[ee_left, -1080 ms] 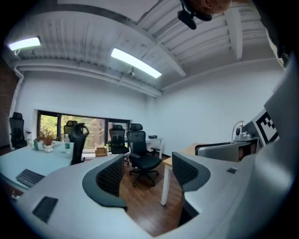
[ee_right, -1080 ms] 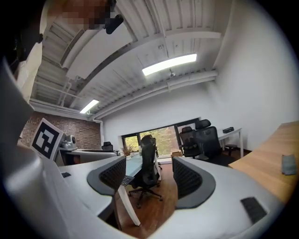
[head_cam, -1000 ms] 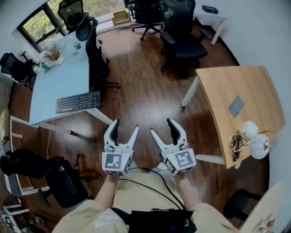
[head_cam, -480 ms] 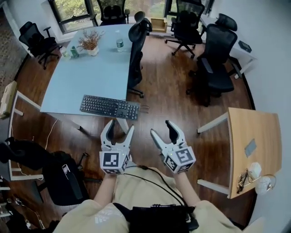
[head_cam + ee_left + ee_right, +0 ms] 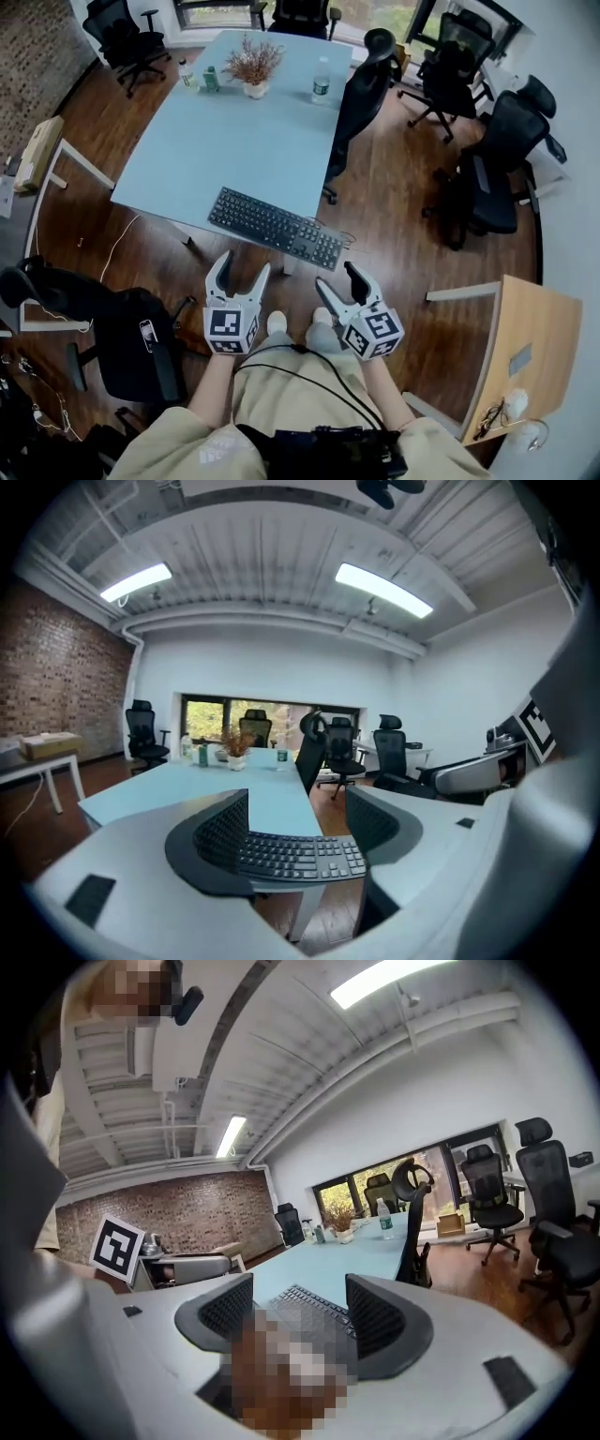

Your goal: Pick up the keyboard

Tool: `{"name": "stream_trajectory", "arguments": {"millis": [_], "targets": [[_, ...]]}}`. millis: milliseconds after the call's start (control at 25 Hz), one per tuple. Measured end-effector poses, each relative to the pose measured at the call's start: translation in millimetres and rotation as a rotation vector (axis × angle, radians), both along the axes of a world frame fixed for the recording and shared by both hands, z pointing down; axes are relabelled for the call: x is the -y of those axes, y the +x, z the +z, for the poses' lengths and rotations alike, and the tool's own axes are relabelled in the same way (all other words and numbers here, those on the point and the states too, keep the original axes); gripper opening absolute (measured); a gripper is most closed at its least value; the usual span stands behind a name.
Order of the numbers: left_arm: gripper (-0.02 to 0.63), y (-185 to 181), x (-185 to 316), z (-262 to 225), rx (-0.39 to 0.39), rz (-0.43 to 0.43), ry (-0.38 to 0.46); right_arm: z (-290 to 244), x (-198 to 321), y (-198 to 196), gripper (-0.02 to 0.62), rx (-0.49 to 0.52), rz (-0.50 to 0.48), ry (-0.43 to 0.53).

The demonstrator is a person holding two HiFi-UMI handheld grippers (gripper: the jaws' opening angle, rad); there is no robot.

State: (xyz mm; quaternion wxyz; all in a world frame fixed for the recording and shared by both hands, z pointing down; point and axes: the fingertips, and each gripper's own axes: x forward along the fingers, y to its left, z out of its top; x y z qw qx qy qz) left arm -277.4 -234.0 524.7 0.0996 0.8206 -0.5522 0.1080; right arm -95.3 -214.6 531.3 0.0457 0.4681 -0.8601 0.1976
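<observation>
Black keyboard [image 5: 276, 228] - flat on the pale-blue table [image 5: 187, 141], set along the near edge, long axis running from 10 to 4 o'clock in the head view, one end close to the table's near corner. Nothing touching it.

Left gripper [image 5: 242, 262] sits at approx 7 o'clock of the keyboard, over the wood floor [image 5: 394, 216], short of the table edge. Jaws spread wide, nothing btwn the pads; in its own view the keyboard shows through the gap at 12 o'clock, clear of both jaws.

Right gripper [image 5: 337, 276] is at approx 5 o'clock of the keyboard, also off the table, level w/ the left one - the two held side by side, marker cubes toward the person. Jaws wide apart here too, empty; its view has the keyboard ahead in the gap, the table stretching off behind it.

Far end of the table, at 12 o'clock: a potted dried plant [image 5: 253, 67], a water bottle [image 5: 322, 82] beside it at 3 o'clock, and smaller items at 9 o'clock of the plant, too small to tell. A black office chair [image 5: 361, 89] is pushed up to the table's 3 o'clock side. Another dark chair [image 5: 131, 347] at 8 o'clock of the left gripper, and a wooden desk [image 5: 525, 347] at 4 o'clock of the right gripper, well apart.
</observation>
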Motion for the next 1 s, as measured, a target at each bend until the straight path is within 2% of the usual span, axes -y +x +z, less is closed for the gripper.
{"name": "stream_trajectory", "arguments": {"millis": [120,280,400,480,600,760,880,960,1000], "targets": [[0.321,-24,13,25,0.022,-0.086,-0.054,21,23,10,0.337,0.02,-0.002,-0.049],[0.321,-34,18,54,-0.006,-0.162,-0.159,71,43,29,0.339,0.04,0.007,-0.173],[0.321,-32,24,73,0.034,-0.153,-0.196,121,57,40,0.342,0.091,0.029,-0.276],[0.321,-21,28,89,0.052,-0.137,-0.23,155,63,48,0.369,0.15,0.051,-0.352],[0.321,-2,28,102,0.049,-0.106,-0.273,205,72,59,0.421,0.267,0.094,-0.468],[0.321,13,23,96,0.032,-0.09,-0.287,264,88,59,0.422,0.37,0.132,-0.576],[0.321,10,14,93,0.027,-0.106,-0.295,286,98,41,0.42,0.431,0.074,-0.626],[0.321,0,8,95,0.028,-0.14,-0.297,297,103,28,0.416,0.508,0.027,-0.658],[0.321,-5,6,96,0.031,-0.156,-0.299,300,105,21,0.386,0.547,0.003,-0.668]]}}
